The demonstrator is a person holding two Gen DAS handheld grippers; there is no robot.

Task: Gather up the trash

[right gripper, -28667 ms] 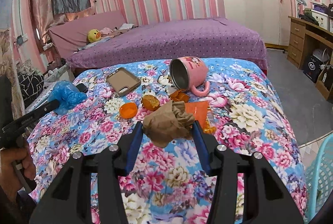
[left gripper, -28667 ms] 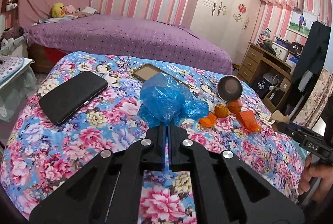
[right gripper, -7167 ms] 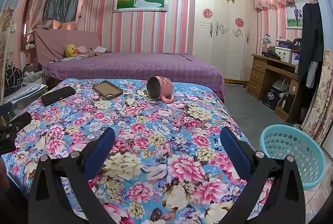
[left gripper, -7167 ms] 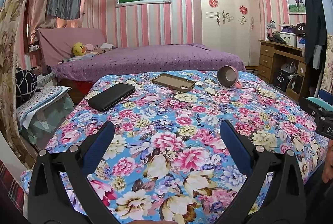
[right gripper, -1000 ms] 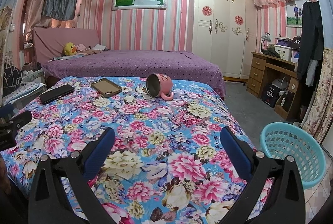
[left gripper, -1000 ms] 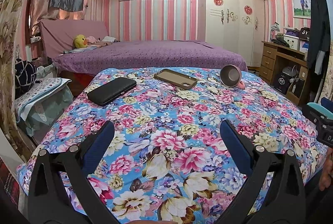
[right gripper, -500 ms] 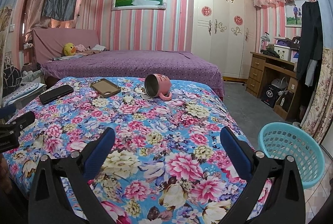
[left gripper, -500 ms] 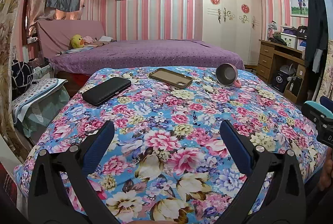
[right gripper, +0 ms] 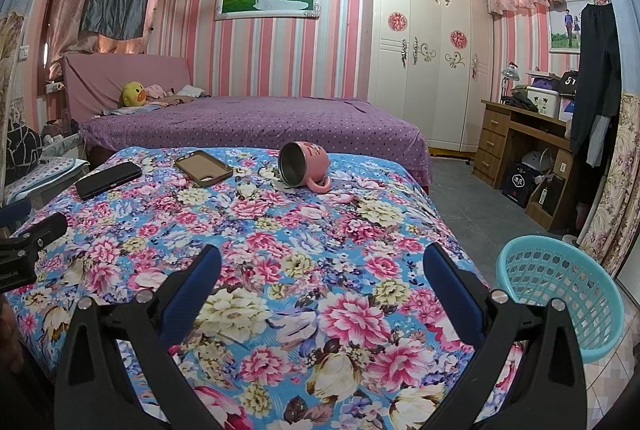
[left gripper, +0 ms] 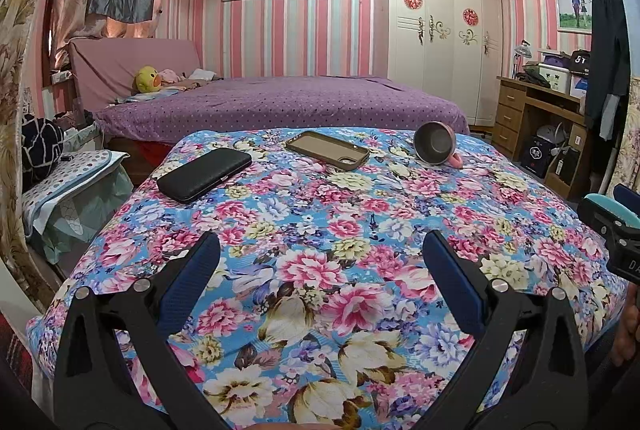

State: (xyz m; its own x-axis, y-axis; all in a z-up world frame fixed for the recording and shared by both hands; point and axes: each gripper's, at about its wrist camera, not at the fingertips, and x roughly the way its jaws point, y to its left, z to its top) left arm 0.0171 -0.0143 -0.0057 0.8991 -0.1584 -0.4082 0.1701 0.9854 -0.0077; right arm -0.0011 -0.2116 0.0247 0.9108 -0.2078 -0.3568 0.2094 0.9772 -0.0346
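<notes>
Both tools held over the near edge of the floral cover [left gripper: 320, 214], nothing between the fingers. Left tool [left gripper: 320, 270]: spread wide, blue pads apart, empty. Right tool [right gripper: 322, 280]: same, spread wide and empty

Landmark = pink mug [right gripper: 306, 168], lying on its side on the floral cover, mouth toward the cameras, handle on the cloth. Relative to the mug:
- brown phone case [right gripper: 203, 168] just to its left, flat, face up
- black case [right gripper: 108, 180] further left, past the brown one, near the cover's left edge, flat
- both tools well in front of it, at the near end of the cover
- teal basket [right gripper: 560, 286] on the floor, in front and to the right of it, beside the cover's right edge; this is where trash goes, its contents not visible from this angle
- purple bed [right gripper: 248, 122] behind it, yellow duck toy [right gripper: 133, 92] at the bed's far left end
- white wardrobe [right gripper: 428, 70] behind and to the right, wooden desk [right gripper: 516, 138] further right

No loose trash visible on the floral cover in either view, only mug and the two cases
</notes>
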